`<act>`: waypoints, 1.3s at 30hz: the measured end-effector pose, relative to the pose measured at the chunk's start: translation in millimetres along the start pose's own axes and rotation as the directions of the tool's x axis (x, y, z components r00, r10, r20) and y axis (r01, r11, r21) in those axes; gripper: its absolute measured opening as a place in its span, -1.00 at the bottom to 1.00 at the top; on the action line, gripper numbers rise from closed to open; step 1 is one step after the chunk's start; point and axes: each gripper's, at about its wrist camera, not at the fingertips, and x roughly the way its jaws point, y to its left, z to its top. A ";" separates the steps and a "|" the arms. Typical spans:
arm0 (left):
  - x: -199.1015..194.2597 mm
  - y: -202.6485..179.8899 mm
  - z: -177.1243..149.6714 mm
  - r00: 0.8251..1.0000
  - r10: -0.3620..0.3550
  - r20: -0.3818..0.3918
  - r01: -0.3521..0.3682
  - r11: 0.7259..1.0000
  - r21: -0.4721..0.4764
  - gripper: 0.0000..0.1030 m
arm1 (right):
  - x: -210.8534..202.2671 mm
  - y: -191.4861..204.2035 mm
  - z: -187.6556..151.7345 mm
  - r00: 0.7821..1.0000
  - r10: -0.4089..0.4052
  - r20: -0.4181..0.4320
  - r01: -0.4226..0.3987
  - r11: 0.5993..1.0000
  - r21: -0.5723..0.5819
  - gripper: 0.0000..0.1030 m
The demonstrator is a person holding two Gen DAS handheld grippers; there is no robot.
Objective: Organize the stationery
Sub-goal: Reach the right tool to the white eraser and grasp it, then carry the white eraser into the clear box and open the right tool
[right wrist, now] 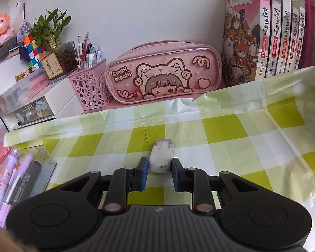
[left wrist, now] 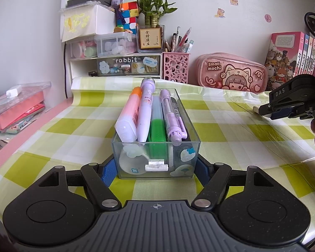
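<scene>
A clear plastic box [left wrist: 157,159] holding several pens and markers stands on the checked cloth. My left gripper [left wrist: 155,173] has its blue pads [left wrist: 109,173] against the two sides of the box's near end, shut on it. In the right wrist view the box [right wrist: 42,157] is at the left edge. A dirty white eraser [right wrist: 161,156] lies on the cloth, its near end between the blue pads [right wrist: 143,174] of my right gripper [right wrist: 159,175], which is open with small gaps on both sides. The right gripper [left wrist: 266,110] also shows at the right in the left wrist view.
Along the back wall stand a pink pencil case [right wrist: 166,75], a pink pen holder [right wrist: 90,88], white drawers [left wrist: 115,65] and a row of books [right wrist: 268,31]. A stack of books under a clear lid [left wrist: 19,107] sits at the left.
</scene>
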 end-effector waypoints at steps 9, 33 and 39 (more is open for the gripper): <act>-0.1 -0.1 0.1 1.000 -0.001 0.000 0.001 1.000 0.000 0.40 | -19.3 10.9 3.1 0.999 -0.002 0.033 0.005 0.997 -0.078 -0.70; 0.0 -0.2 0.3 1.000 0.000 0.000 0.000 1.000 0.000 0.40 | -27.2 9.4 14.9 0.992 0.125 -0.016 -0.124 0.989 0.074 -0.70; 0.0 -0.2 0.3 1.000 0.000 0.000 0.000 1.000 0.000 0.40 | -25.8 22.6 18.8 0.983 0.182 -0.037 -0.178 0.980 0.092 -0.70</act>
